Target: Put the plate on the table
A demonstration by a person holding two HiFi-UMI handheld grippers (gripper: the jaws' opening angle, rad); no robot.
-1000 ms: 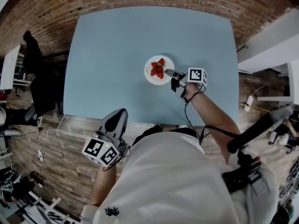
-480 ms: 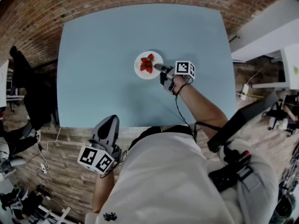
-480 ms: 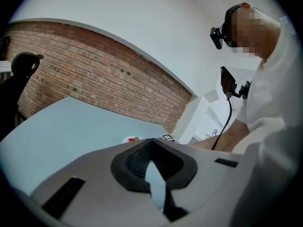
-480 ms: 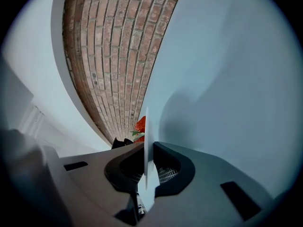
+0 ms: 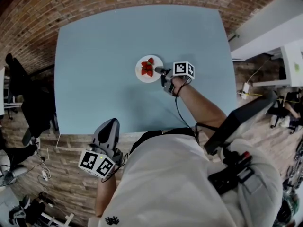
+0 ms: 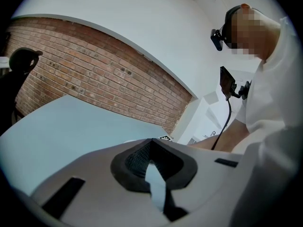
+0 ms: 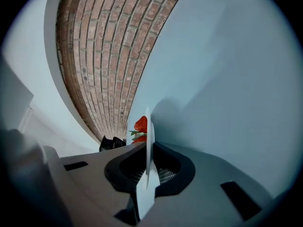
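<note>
- Pinching the near rim of the plate (image 5: 149, 69) with the right hand-held gripper (image 5: 161, 71).
- Plate out over the middle of the blue surface (image 5: 94, 89), with strawberries (image 5: 147, 68) on top.
- Very low there, maybe touching already; hard to tell from these views.
- Left hand-held gripper (image 5: 106, 132) pressed together on nothing, back by the near edge of the surface, well apart from the plate.
- Probably the setting-down step, and close to done.
- Hold flat, to stop the strawberries rolling off.
- Go down slowly and straight, right until resting fully on the surface.
- Look at the gap under the plate while going down, not at the strawberries.
- Watch for sagging at the far side, with only one bit of rim pinched.
- Let go only once sitting flat and not rocking.
- Spread the jaws gently, then pull straight back, low and level, to avoid dragging or flipping the rim.
- Leave the left one back, out of the way.
</note>
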